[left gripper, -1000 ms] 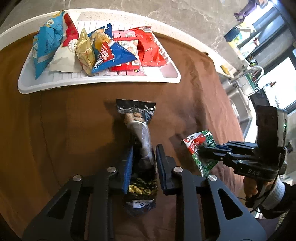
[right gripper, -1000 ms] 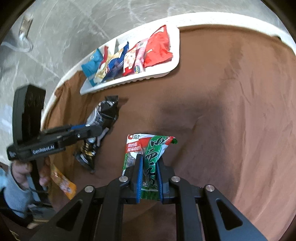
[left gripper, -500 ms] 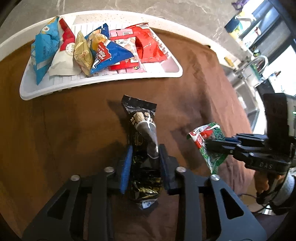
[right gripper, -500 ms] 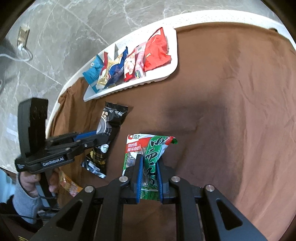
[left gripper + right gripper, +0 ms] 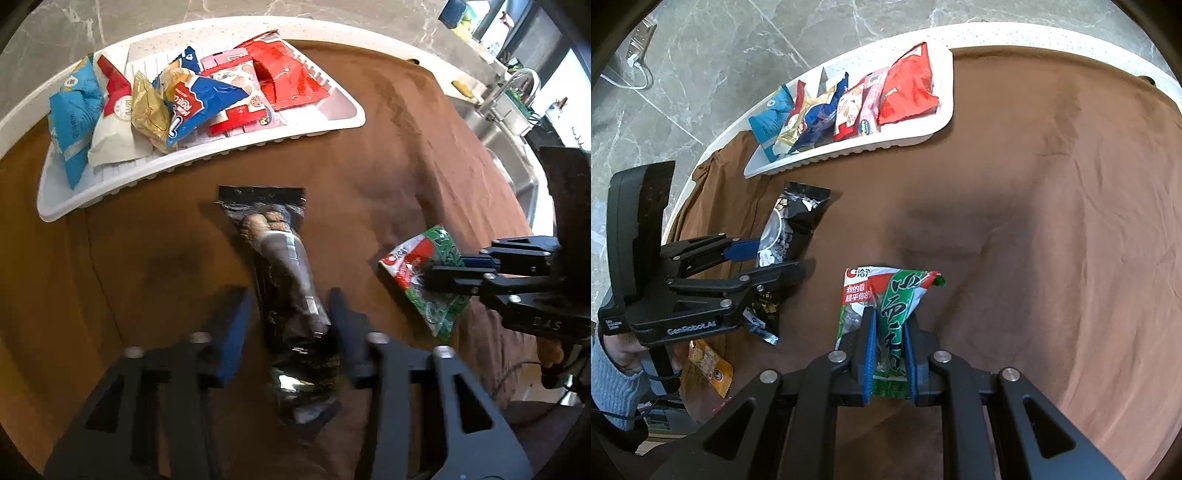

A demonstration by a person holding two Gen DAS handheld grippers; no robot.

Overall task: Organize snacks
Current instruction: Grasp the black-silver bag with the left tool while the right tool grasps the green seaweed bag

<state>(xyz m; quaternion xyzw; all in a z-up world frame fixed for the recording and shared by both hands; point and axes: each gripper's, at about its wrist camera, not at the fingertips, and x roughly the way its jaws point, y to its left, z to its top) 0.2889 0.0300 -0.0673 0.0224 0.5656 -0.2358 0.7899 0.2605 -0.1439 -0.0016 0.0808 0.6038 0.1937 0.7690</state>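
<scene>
Black packet between the left tongs, green packet pinched in the right.

Left gripper [image 5: 291, 325] parted narrowly, jaws just opened, blue pad apparently clear of the black snack packet [image 5: 284, 280] lying on the brown cloth [image 5: 388, 147] between the fingers. Long axis along the fingers, crimped top end pointing ahead toward the white tray [image 5: 332, 118] of snacks; lower end blurred under the jaws. Right gripper [image 5: 889, 332] clamped on the green-and-red snack packet [image 5: 894, 295], long axis along its fingers, top pointing ahead. Tray well beyond both tongs.
</scene>
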